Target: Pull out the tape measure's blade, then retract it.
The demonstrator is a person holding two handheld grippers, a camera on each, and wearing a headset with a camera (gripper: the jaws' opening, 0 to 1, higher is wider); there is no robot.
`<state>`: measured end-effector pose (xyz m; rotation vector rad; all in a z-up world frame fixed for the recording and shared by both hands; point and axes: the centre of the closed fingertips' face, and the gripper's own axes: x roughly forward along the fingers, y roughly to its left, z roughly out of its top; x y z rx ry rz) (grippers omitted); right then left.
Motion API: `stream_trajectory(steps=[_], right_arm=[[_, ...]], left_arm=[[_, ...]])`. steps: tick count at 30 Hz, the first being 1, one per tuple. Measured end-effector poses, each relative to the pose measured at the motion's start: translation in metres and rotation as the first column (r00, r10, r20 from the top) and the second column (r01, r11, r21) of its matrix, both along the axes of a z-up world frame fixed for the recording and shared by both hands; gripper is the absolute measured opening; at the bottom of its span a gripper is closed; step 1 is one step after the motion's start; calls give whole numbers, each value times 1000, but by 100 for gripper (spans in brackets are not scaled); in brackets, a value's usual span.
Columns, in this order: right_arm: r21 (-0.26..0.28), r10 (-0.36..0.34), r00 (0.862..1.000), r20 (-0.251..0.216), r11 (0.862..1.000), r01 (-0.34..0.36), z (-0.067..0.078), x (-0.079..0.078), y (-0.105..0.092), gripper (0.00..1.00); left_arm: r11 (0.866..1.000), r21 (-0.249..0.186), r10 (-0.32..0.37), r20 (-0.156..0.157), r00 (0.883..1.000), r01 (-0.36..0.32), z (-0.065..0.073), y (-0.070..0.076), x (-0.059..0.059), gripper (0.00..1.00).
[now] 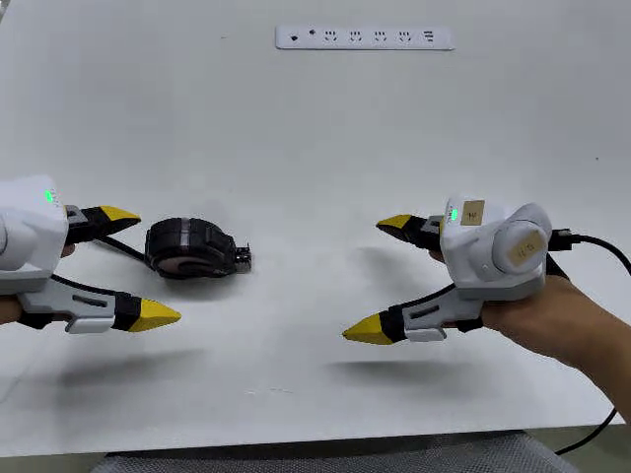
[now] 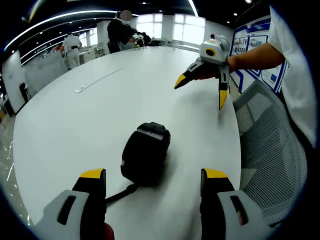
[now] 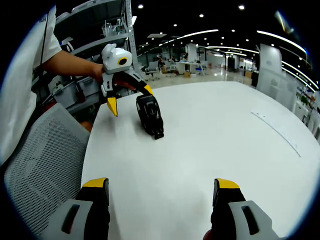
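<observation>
The left gripper is held with its jaws spread wide, and nothing is pinched between them. The tape measure is seen just ahead of its yellow tips, lying on the white table in line with the gap between the two jaws. In the left gripper view the black case is framed between the jaws with bare table visible on either side of it, so no contact is shown. A dark strap is trailed from the near end of the case back toward one jaw of this gripper.

The blade is drawn in, with its end hook resting at the mouth of the case, on the side turned away from the left gripper and toward the right gripper.

The right gripper is likewise held with its jaws parted and empty. The tape measure is placed well ahead of its tips, with a broad stretch of bare table between them, and in the right gripper view the case is seen far off, just beside the jaws of the left gripper. A black cable is led away behind the right gripper, past the hand that holds it.

Far beyond both grippers, a white power strip is laid flat on the table.
</observation>
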<state>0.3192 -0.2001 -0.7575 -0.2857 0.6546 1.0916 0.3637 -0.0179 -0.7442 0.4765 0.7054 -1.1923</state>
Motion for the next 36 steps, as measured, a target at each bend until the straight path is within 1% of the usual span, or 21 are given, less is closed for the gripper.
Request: stream_trajectory(steps=[2,5,8,9,11,15,18,20,21,23,28,31,32,36], right_arm=[[0,10,1000,-1,1000,-10,-3,2,3,84],[-4,25,1000,-7,1000,-25,-6,3,7,84],[-10,39,999,-11,999,-39,-8,5,10,84],[-11,43,999,-11,999,-43,-9,6,11,84],[-10,48,999,-12,999,-48,-9,8,13,83],[-7,57,998,-11,998,-57,-8,11,17,83],[-6,66,998,-13,998,-66,-10,12,20,83],[-7,72,997,-14,997,-72,-10,12,22,83],[-8,76,997,-14,997,-76,-11,12,23,83],[-8,79,997,-15,997,-79,-11,12,24,83],[-8,87,996,-18,996,-87,-13,12,26,83],[-7,88,996,-20,996,-88,-13,13,27,83],[-7,88,996,-19,996,-89,-13,13,28,83],[-3,90,996,-21,996,-90,-14,14,30,82]], left_arm=[[1000,10,-8,3,1000,8,-3,-2,3,73],[999,25,-29,17,999,29,-5,-4,6,69],[998,40,-53,15,998,53,-9,-7,8,66],[996,54,-65,19,998,64,-11,-7,9,64],[994,63,-85,17,996,84,-15,-7,10,59],[990,84,-114,12,993,112,-19,-7,10,49],[988,90,-125,1,992,125,-21,-7,11,46],[984,103,-146,3,989,145,-23,-7,10,42],[983,104,-151,5,989,150,-24,-7,11,40],[982,107,-156,3,988,155,-25,-7,12,40],[979,119,-171,15,985,168,-26,-7,16,33],[977,127,-175,13,985,172,-25,-6,18,28],[977,127,-177,9,984,174,-26,-6,18,28],[974,131,-188,10,982,185,-26,-6,17,28]])
